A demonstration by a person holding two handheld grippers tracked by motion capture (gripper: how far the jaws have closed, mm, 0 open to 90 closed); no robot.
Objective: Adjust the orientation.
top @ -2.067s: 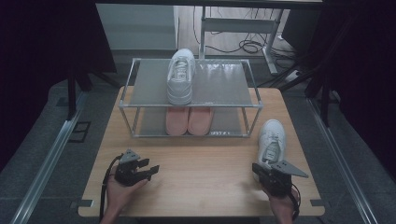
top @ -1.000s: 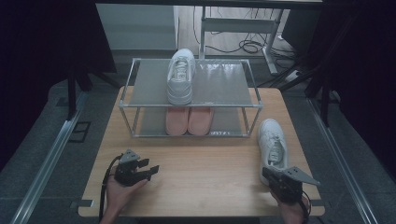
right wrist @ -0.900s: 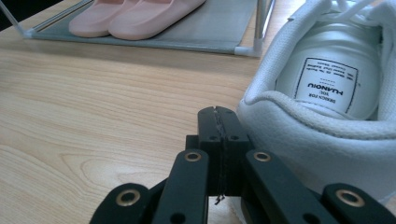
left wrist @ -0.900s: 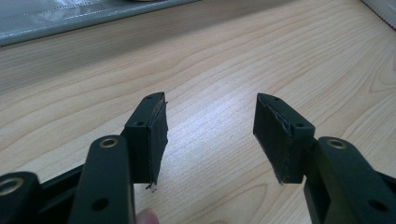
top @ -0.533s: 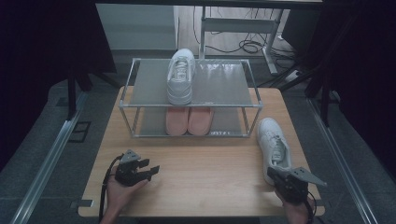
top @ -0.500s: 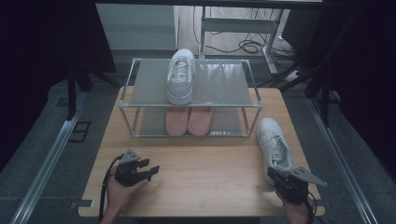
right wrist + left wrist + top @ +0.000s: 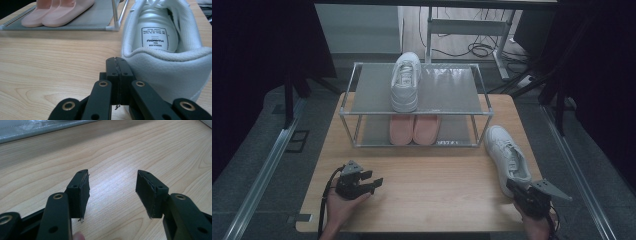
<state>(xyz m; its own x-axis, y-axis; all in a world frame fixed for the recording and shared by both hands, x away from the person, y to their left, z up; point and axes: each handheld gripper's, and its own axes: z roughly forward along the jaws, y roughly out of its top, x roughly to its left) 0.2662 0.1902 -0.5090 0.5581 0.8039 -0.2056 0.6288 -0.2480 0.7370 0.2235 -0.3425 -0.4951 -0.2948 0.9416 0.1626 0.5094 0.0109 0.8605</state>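
Fingers [image 7: 117, 75] on the right gripper [image 7: 532, 196] are pressed flat together, pinching nothing, and sitting just beside the heel of the white sneaker [image 7: 507, 157] on the tabletop [image 7: 432, 185]. In the right gripper view the closed tips are lying alongside the left of the heel collar, apparently not gripping it; contact I can't confirm.

What's changed: across the last two seconds the right gripper has been sliding back toward the person's edge of the tabletop, and the sneaker's heel has been swinging with it, so the shoe is now lying toe toward the rack, heel near the front right corner. Reads like a nudge or drag to reorient the shoe, not a lift.

Meaning for the job: the mate, a second white sneaker [image 7: 405, 82], is already sitting on the top shelf [image 7: 452, 92] of the shoe rack [image 7: 414, 142], with free space to its right. A pair of pink shoes [image 7: 414, 129] is occupying the lower shelf. So my guess is the tabletop sneaker is being lined up for a pickup and placement next to its mate. Nothing grasped yet; the fingers will need to spread before clamping the heel or collar.

Left gripper [image 7: 354, 181] is resting in the person's hand near the front left of the tabletop, well apart from everything, fingers [image 7: 79, 192] spread with only bare wood between them. It hasn't shifted over the same stretch, idling.
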